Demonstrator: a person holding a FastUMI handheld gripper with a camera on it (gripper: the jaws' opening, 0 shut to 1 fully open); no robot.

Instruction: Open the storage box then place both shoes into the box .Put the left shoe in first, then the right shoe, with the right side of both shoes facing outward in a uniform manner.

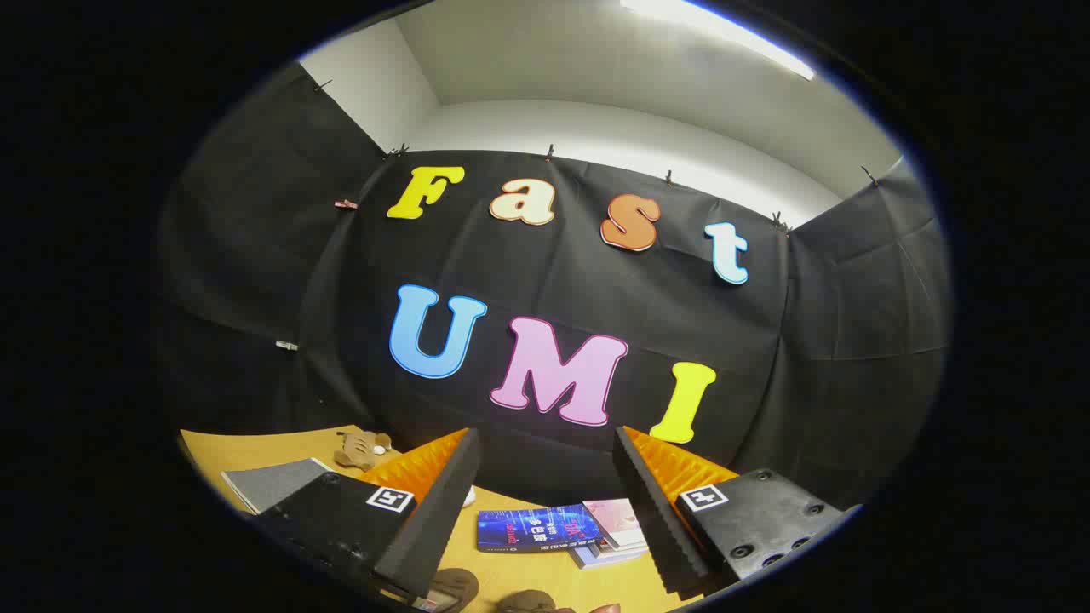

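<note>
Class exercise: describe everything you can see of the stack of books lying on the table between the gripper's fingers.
The stack of books lies flat on the tan wooden table, just ahead of the open gripper and between its two spread fingers, touching neither. A dark blue glossy softcover lies beside a pale pink one, both resting on at least one lighter book whose page edges show beneath. All are closed, cover up, skewed slightly to each other. The right finger hides the pink book's far edge.
</note>
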